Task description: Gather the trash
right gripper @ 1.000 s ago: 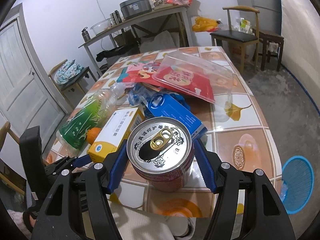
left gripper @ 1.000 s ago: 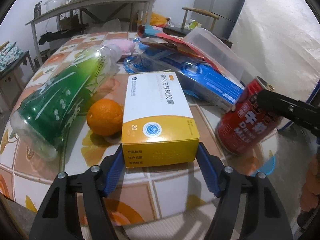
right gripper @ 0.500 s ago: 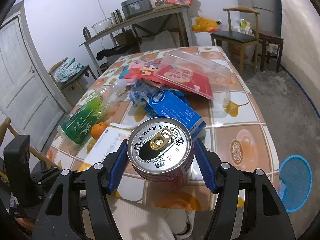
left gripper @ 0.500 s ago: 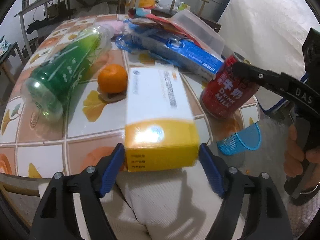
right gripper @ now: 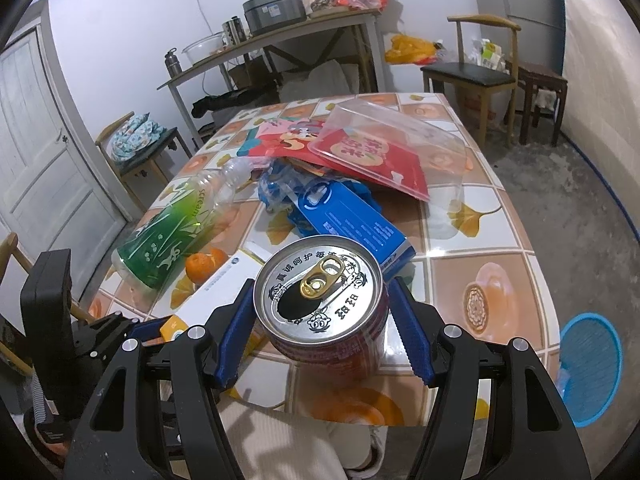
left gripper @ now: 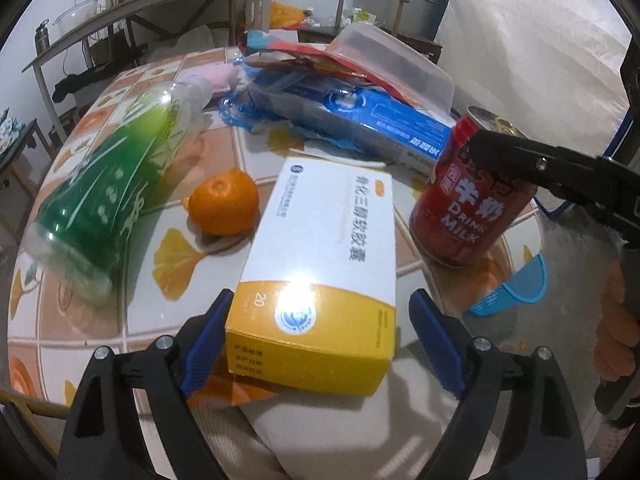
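The task looks barely begun: the left tongs (left gripper: 320, 344) pinch a yellow-and-white box (left gripper: 320, 280) at the desk (right gripper: 480, 280) edge, and the right tongs (right gripper: 320, 328) pinch a red can (right gripper: 320, 304). A green bottle (left gripper: 104, 200), blue carton (left gripper: 360, 128) and wrappers (right gripper: 340, 152) remain; the blue basket (right gripper: 592, 360) waits on the floor, with an orange (left gripper: 222, 208) nearby.

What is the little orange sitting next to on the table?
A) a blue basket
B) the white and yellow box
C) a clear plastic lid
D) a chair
B: the orange sits on the table right beside the white and yellow box, between it and the green bottle.
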Demonstrator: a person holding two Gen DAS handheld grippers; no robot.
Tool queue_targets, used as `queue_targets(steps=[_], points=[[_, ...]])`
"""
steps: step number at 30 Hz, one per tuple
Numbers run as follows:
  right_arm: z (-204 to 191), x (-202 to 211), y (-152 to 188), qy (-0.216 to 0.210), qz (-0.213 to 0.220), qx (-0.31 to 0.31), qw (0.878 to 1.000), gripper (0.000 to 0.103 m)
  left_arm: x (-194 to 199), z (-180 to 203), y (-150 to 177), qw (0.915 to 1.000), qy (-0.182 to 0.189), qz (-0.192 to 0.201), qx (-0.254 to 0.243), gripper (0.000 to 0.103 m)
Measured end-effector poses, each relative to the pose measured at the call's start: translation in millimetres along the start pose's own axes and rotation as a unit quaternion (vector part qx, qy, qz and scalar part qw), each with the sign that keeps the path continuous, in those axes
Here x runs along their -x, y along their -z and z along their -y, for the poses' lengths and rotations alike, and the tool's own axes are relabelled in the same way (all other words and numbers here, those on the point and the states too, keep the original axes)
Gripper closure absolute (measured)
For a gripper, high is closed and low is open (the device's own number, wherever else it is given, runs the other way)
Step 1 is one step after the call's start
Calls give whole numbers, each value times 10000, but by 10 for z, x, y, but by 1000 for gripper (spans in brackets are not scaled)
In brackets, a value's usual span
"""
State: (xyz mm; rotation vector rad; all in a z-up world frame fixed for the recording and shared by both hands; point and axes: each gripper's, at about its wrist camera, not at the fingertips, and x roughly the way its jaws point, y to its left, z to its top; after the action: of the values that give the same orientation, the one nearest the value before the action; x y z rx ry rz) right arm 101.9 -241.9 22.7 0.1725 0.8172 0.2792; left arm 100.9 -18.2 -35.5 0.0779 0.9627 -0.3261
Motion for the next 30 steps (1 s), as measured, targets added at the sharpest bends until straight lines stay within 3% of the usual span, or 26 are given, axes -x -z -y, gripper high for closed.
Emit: queue_targets(steps=[12,15,30], points=[[59,-111,-36,-65,-72,-76,9999,37,-167,-21,-67,9995,-223,34,-198,18],[62,-145,-41,-68,-96,-99,9999,36,-163,-23,-65,9994,-252,87,-225,23],[74,-99,1,-23,-94,-182,9998,38,-9,-66,-43,9995,-161,254,-81,25]])
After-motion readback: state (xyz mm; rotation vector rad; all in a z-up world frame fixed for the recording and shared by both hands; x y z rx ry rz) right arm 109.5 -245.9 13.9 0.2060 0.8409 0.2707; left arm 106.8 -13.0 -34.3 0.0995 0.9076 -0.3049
